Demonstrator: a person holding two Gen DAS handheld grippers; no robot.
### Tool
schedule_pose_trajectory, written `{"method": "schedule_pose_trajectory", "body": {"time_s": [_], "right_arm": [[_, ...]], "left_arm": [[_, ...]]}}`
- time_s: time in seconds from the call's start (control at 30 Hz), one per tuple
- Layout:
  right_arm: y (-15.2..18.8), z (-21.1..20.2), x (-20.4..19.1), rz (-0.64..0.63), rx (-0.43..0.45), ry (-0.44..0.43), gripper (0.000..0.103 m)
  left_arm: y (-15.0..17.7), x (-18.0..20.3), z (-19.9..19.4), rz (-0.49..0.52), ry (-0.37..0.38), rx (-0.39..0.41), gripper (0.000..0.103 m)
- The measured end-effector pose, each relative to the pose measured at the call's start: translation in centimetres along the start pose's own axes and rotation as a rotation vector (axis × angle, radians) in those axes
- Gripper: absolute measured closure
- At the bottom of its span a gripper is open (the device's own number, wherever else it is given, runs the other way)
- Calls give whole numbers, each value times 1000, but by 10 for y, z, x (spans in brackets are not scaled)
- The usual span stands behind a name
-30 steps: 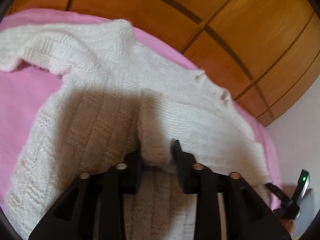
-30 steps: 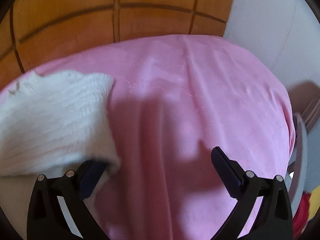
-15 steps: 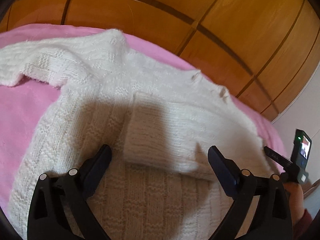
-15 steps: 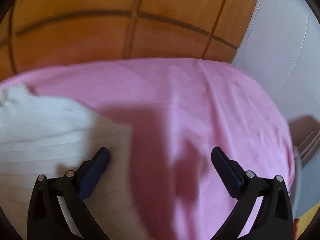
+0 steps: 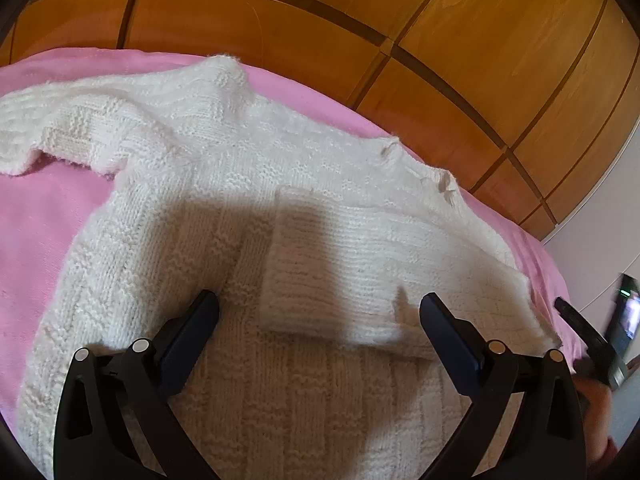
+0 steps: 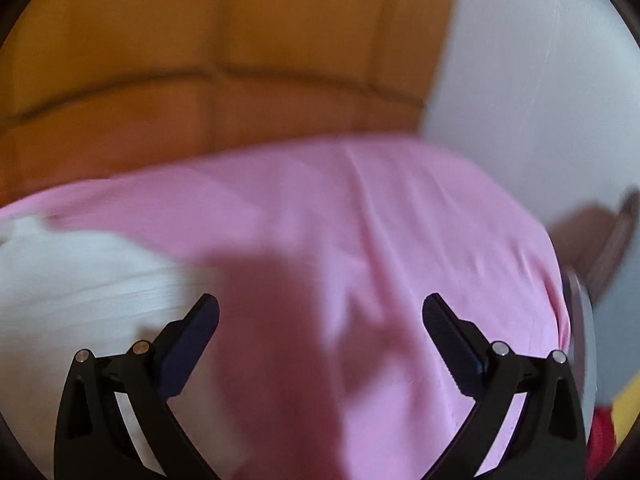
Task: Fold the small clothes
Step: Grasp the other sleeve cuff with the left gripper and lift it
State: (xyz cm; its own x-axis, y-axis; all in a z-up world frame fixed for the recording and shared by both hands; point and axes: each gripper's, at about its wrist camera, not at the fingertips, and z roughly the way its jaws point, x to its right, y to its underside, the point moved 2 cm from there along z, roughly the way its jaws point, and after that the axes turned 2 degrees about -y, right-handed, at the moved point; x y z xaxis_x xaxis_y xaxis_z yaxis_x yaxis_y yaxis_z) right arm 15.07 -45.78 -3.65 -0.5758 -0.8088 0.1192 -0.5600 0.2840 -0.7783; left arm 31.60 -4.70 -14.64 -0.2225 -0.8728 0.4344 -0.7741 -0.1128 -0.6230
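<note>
A small white knitted sweater lies flat on the pink bedcover. Its right sleeve is folded in across the body; the left sleeve stretches out to the far left. My left gripper is open and empty, hovering just above the folded sleeve. My right gripper is open and empty above bare pink cover, with the sweater's edge at its left. The right wrist view is blurred by motion.
A wooden panelled wall stands behind the bed. A white wall is at the right. The right gripper's handle shows at the left wrist view's right edge. Red and yellow items lie past the bed's right edge.
My left gripper let go of the sleeve, opened wide and drew back; the sleeve now lies folded on the body. My right gripper moved away from the sweater's edge.
</note>
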Motion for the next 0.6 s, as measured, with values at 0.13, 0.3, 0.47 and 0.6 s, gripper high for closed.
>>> {"method": "schedule_pose_trajectory", "body": {"time_s": [0.13,0.3,0.47,0.6], "right_arm": [[22,-43,-44,-184,60,-155,2],[51,-14,-91,-403,-101,-233,2],[45,2,-79,-308,-121,-303,2],[48,-7,-86,-334,-83,-257,2]], "left_arm": [[0,-3,-4,-16,24,8,4],[0,-10,-10,-58,81,29,4],[-2,-12,-19,-87,95,18,4],[-9,-27,-41,-136,73,8,4]]}}
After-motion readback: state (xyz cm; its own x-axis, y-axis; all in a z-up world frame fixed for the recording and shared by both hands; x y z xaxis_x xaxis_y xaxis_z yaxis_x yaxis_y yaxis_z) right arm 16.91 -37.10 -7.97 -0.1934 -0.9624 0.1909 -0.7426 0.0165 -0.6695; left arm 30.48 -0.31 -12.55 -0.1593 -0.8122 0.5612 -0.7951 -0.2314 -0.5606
